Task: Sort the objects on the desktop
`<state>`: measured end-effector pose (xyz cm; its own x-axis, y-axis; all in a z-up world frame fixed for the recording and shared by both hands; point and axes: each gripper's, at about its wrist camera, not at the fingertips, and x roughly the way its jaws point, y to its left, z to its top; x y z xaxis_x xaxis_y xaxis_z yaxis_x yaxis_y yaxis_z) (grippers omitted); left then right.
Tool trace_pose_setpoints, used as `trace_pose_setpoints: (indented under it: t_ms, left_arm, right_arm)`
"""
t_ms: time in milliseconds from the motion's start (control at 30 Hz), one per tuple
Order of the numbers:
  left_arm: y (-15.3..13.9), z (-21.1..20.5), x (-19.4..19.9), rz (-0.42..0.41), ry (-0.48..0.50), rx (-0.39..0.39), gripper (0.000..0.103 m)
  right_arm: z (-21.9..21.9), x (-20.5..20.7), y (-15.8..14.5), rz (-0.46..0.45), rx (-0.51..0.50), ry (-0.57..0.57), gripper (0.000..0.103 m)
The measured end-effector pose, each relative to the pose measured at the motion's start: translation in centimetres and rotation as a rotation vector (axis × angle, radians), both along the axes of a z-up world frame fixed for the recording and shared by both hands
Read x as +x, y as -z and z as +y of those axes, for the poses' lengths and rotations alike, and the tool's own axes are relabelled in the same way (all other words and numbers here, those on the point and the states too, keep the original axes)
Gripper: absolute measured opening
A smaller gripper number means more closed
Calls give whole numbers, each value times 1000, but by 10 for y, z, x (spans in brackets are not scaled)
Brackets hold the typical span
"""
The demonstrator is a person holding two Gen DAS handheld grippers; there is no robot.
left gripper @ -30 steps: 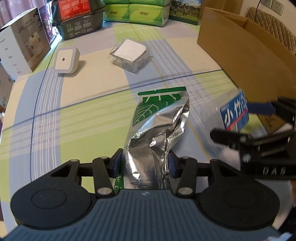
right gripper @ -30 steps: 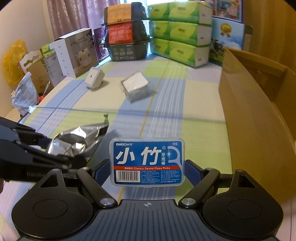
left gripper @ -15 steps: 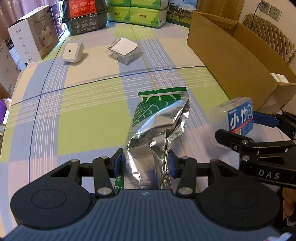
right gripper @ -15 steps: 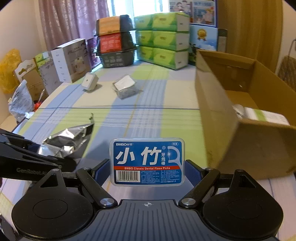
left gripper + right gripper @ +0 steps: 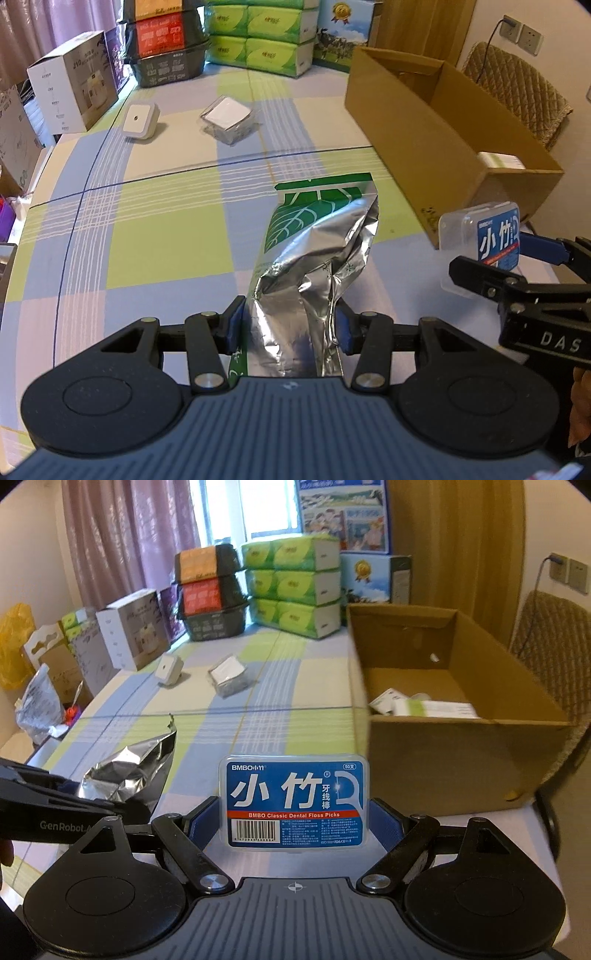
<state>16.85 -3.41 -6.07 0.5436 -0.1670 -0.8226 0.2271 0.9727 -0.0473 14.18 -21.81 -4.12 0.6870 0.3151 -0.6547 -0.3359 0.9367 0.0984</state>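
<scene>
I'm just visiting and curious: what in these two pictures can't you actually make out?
- Lower end of the foil bag: left wrist view, hidden behind the left hand-held gripper.
- Cardboard box contents: right wrist view, near wall hides most; white packets unreadable.
- Floss pick box fine print: too small.
- Floss pick box's back: unseen.
</scene>
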Motion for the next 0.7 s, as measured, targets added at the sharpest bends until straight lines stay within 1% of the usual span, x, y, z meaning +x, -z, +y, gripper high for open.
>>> trace_pose_setpoints:
  t_ms: [167,433,700]
  left_arm:
    - [-11,-13,-14,-20,14,-2,43]
    - [-22,-43,-32,-48,77,5,43]
    - [-27,-69,-37,-54,122,-13,43]
  right_arm:
    - [-18,-12,-14,-24,4,22,82]
    - [-45,-26,-28,-51,28,64,82]
    - [-67,-32,-35,-67,36,97,82]
